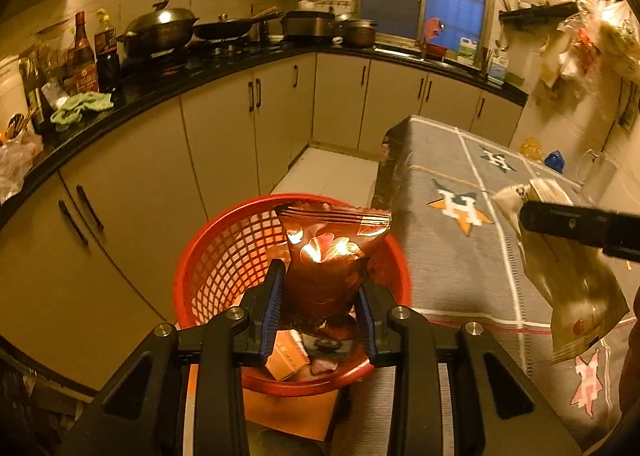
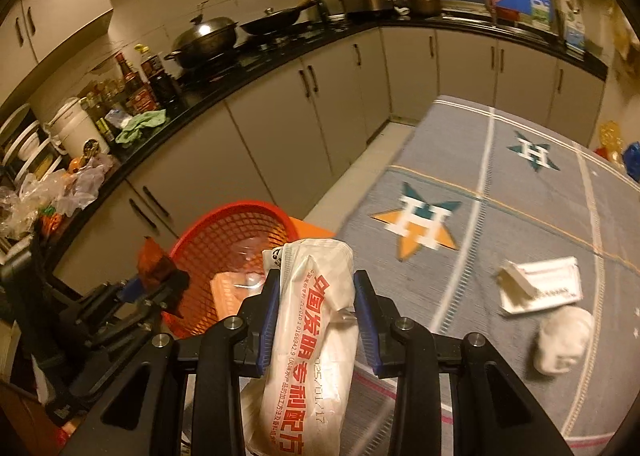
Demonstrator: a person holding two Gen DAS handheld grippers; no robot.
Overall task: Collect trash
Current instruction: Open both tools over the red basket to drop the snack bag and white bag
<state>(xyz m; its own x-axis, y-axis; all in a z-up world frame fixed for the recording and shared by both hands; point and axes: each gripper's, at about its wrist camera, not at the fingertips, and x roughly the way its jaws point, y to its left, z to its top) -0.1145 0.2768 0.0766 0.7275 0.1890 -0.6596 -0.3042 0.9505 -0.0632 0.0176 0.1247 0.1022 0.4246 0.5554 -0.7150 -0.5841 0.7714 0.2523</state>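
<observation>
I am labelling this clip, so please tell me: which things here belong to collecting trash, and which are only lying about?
For the job:
- red basket
- brown snack bag in left hand-held gripper
- white wrapper in right hand-held gripper
- white box, crumpled tissue

Lying about:
- wok
- sauce bottles
- green cloth

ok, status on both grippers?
Left gripper shut on red wrapper, over basket. Right gripper shut on white wrapper. Nothing blocking.
</observation>
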